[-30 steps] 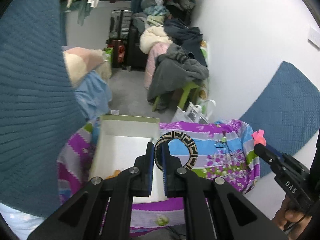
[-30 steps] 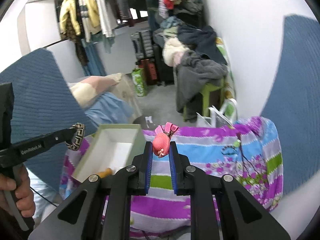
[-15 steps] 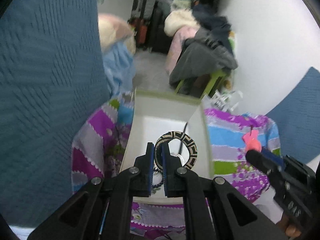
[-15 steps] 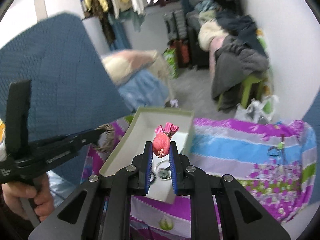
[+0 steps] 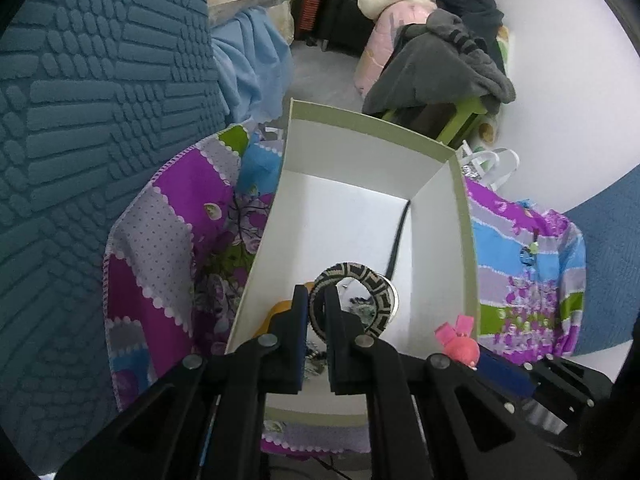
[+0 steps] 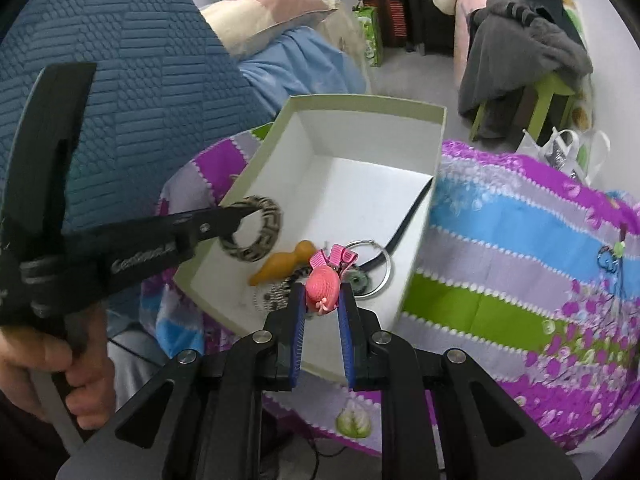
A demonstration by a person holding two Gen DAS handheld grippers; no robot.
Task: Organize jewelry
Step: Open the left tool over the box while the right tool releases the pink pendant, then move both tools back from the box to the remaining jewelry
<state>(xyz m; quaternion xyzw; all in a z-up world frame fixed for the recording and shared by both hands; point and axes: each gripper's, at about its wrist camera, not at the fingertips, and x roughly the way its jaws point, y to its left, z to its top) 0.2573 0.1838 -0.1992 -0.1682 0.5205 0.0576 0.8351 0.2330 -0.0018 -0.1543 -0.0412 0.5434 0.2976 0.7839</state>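
Note:
My left gripper [image 5: 316, 300] is shut on a black-and-cream patterned bangle [image 5: 372, 284], held over the near end of an open white box [image 5: 460, 208]. In the right wrist view the bangle [image 6: 272, 216] hangs above the box's left wall [image 6: 248, 176]. My right gripper [image 6: 322, 300] is shut on a pink hair clip with a ribbon bow [image 6: 322, 284], over the box's near right part; it also shows in the left wrist view [image 5: 460, 346]. Inside the box lie an orange gourd-shaped piece [image 6: 280, 266], a silver hoop [image 6: 384, 268], a black cord [image 6: 408, 220] and other small jewelry.
The box rests on a purple, blue and green striped cloth [image 6: 520, 248]. A small blue pendant [image 6: 610, 258] lies on the cloth at the right. Blue textured cushions [image 5: 80, 120] rise at the left. Clothes are piled on a green stool [image 6: 520, 52] behind.
Both grippers have moved forward and down over the box. The bangle and the pink clip now hang lower, just above the jewelry inside.

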